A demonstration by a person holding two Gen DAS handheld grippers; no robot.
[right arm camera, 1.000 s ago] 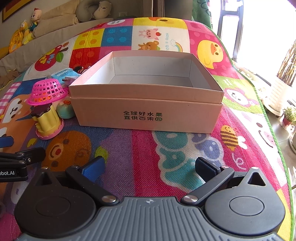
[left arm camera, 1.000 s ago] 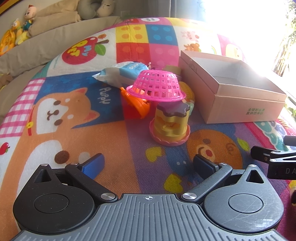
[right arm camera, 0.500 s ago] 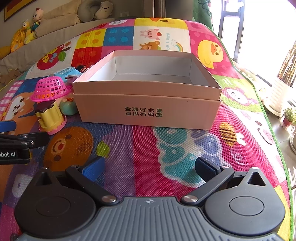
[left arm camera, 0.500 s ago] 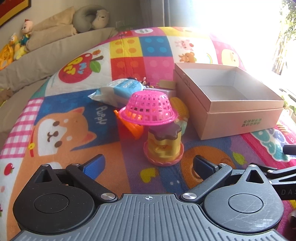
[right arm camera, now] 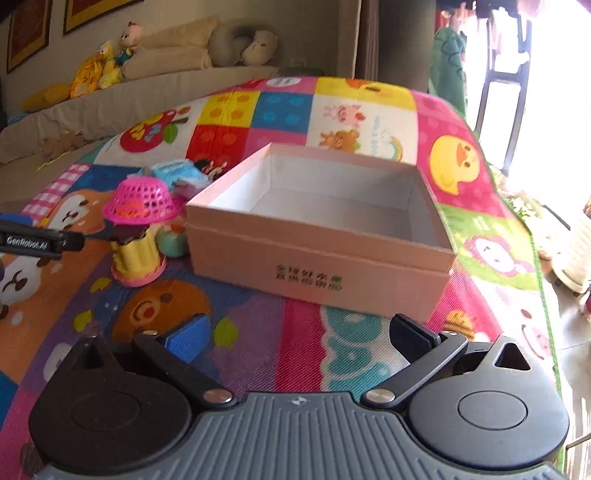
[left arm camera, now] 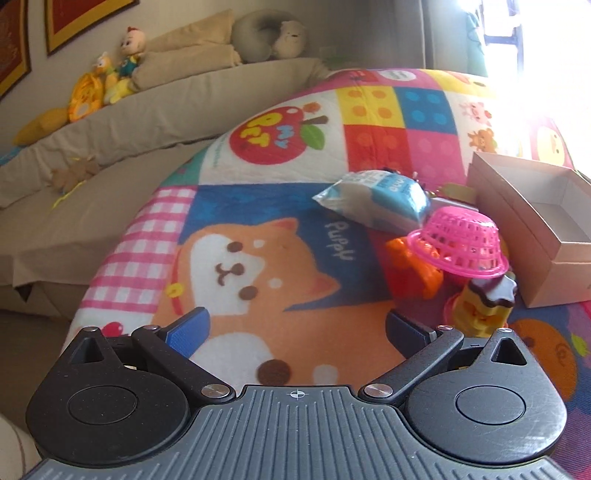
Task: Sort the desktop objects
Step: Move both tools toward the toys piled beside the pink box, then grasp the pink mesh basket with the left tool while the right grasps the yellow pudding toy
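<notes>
Strong daylight from the window (right arm camera: 546, 92) blows out each view's upper right. Fisheye bends the edges; the right view is slightly motion-blurred.

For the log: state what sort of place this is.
Probably a home living room or play area: a cartoon play mat on the floor, a beige sofa lined with plush toys, and framed pictures above.

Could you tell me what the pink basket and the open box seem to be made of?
Pink basket: probably moulded plastic, with glossy, evenly coloured lattice walls. Open box: apparently matte paperboard, with thin straight walls, crisp folded edges and printed lettering.
</notes>
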